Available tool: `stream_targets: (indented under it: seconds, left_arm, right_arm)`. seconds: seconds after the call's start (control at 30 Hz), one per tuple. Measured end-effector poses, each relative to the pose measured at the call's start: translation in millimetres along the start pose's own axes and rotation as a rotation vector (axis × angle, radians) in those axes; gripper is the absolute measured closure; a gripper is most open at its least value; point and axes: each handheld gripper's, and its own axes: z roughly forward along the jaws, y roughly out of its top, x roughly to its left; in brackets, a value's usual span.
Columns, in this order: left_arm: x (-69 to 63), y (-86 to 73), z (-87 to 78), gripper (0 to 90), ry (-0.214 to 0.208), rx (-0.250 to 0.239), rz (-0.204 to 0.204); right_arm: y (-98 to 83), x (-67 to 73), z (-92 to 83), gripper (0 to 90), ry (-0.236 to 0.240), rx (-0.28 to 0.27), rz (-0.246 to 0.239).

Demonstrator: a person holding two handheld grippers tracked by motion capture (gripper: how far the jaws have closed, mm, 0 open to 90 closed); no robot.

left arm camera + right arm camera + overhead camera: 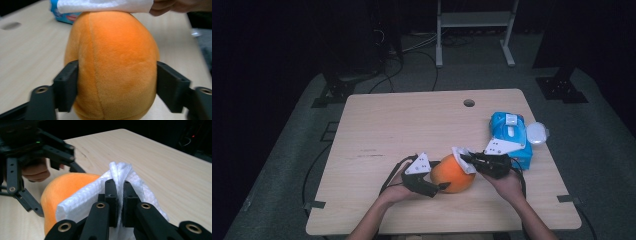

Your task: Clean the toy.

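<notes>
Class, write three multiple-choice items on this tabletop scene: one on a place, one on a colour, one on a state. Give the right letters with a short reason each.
1. Where does the blue packet lie?
A. near the table's right edge
B. at the table's left corner
C. on the floor

2. What colour is the plush ball?
A. green
B. orange
C. purple

3. What is the right gripper doing?
A. standing wide open with nothing in it
B. clamping a pen
C. pinching a white wipe

Answers:
1 A: in the high view the packet rests by the right rim of the table.
2 B: the left gripper view shows orange fleece between the pads of the left gripper.
3 C: in the right gripper view the jaws meet on the folded wipe, which lies against the ball.
</notes>
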Motion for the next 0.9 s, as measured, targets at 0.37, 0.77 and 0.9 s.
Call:
stream_targets:
  seconds: [0.37, 0.77, 0.9]
  left_arm:
    - [-11.7, 10.4, 2.7, 29.5, 0.050, 0.031, 0.019]
    - [-20.0, 12.3, 8.9, 32.8, 0.044, 0.046, 0.104]
    - [-14.6, 10.5, 6.2, 32.8, 0.034, 0.048, 0.091]
  right_arm:
    - [1.1, 21.2, -6.8, 84.5, 0.014, -0.023, -0.010]
    - [11.3, 38.6, 6.7, 84.5, 0.031, 0.007, -0.102]
    - [6.1, 20.7, -6.6, 84.5, -0.032, 0.002, -0.065]
